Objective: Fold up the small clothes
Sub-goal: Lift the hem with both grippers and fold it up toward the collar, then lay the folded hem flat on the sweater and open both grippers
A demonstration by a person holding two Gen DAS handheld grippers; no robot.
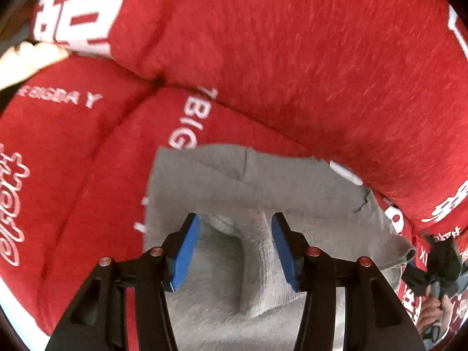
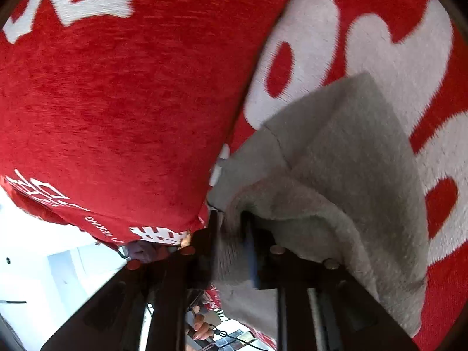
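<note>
The grey garment (image 1: 251, 181) is lying folded on the red cushions (image 1: 292, 58). The left claw (image 1: 235, 234) is being held wide above it; the right claw (image 2: 234, 251), blurred, cannot be told.

This looks like a home, a sitting or sleeping area. Plump red chenille cushions with woven white lettering (image 1: 292, 58) fill the space ahead of and above the left jaws, pressed against each other like sofa or bed cushions. A grey knitted garment (image 1: 234, 181) lies on them, between and beyond the jaws. Past the left side of the right jaws, pale white walls or furniture (image 2: 44, 248) show, blurred, beneath a red cushion edge.
</note>
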